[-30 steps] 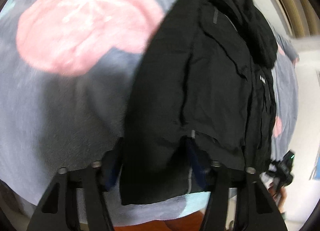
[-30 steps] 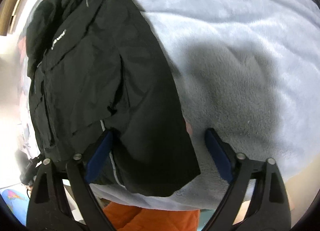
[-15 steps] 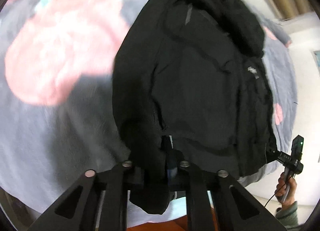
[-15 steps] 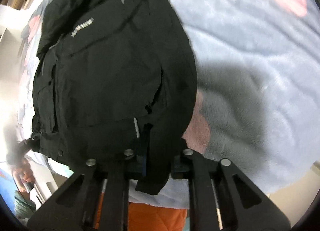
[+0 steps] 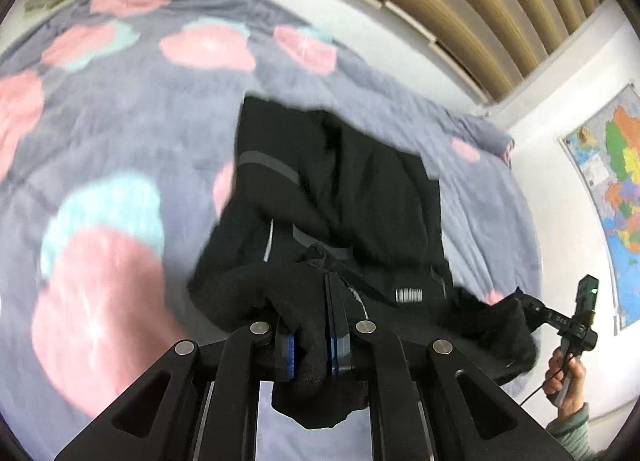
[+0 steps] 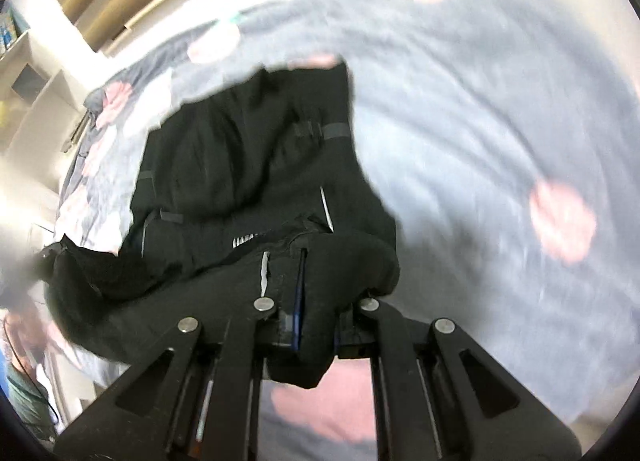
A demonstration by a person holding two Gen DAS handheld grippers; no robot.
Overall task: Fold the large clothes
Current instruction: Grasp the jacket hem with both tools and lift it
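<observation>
A: Jacket [image 5: 344,197] first: through the left wrist camera we see it black, lying on the bed [image 5: 120,133], with its near hem gathered up toward the lens.

B: And our left claw [image 5: 313,345]?

A: Clenched on the jacket. A thick wad of black cloth is pinched between the blue pads [image 5: 291,353], and a flap of it hangs below them. A grey strip crosses the cloth farther up, and a small white label shows to the right of the claw.

B: What do we have around it?

A: The bed wears a grey blanket with pink and mint blotches. Wooden slats [image 5: 460,1] run along the wall behind it, and a coloured map [image 5: 616,189] hangs on the wall at right. At the lower right edge we see our right hand [image 5: 566,377] around the handle of the other tool, whose front end is buried in the jacket's far corner.

B: Now the right wrist camera.

A: The jacket [image 6: 248,165] again lies across the bed [image 6: 480,133], blurred, with its near edge lifted up to the lens. Our right claw [image 6: 316,327] is clamped on the jacket too: the cloth bulges over the jaws and a fold droops beneath them. A thin white stripe sits just left of the grip.

B: Anything else there?

A: Pale shelves [image 6: 28,73] at the left edge, and at far left a smeared shape that we cannot make out.
</observation>
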